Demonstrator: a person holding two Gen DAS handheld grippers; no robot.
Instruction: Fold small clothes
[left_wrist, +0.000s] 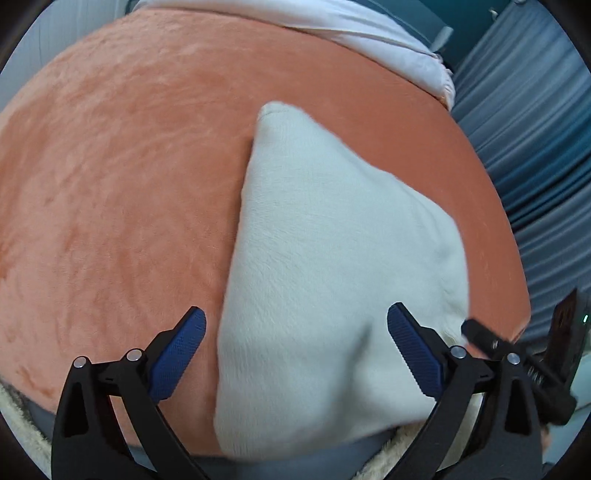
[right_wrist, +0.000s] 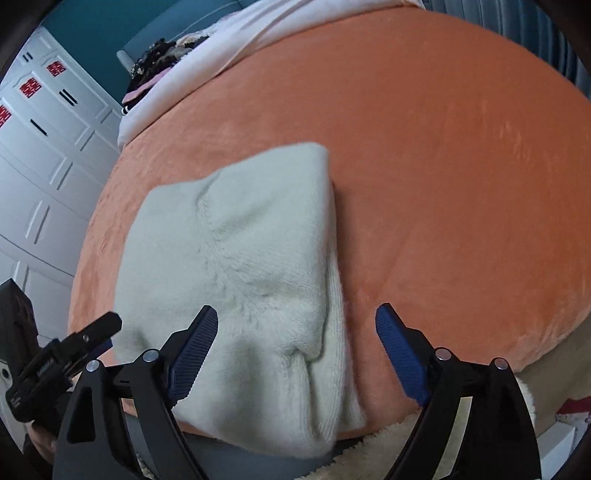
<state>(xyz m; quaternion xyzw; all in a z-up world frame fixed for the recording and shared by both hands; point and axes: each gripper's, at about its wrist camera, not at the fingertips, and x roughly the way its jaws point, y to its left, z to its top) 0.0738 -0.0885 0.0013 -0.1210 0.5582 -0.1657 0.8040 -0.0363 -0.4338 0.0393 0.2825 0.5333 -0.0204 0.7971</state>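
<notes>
Two claws hang spread wide and empty over a folded cream knit sweater (left_wrist: 325, 266) lying on the orange plush bed cover (left_wrist: 110, 184). Left claw (left_wrist: 295, 354) straddles its 6 o'clock edge; right claw (right_wrist: 295, 350) straddles its ribbed hem at 6 o'clock.

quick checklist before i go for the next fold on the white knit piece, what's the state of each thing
1. Left gripper open and empty: ok, jaws spread wide, nothing between them.
2. Right gripper open and empty: ok, likewise.
3. White knit garment lying on the orange blanket: ok, though its near end hangs over the blanket's front edge.
4. Garment flat enough to fold: not ok, creases bunch up near the right gripper.
5. Garment's right edge lined up: not ok, a ribbed layer sticks out from under the top layer.
6. Number of folds already made: cannot tell.
</notes>
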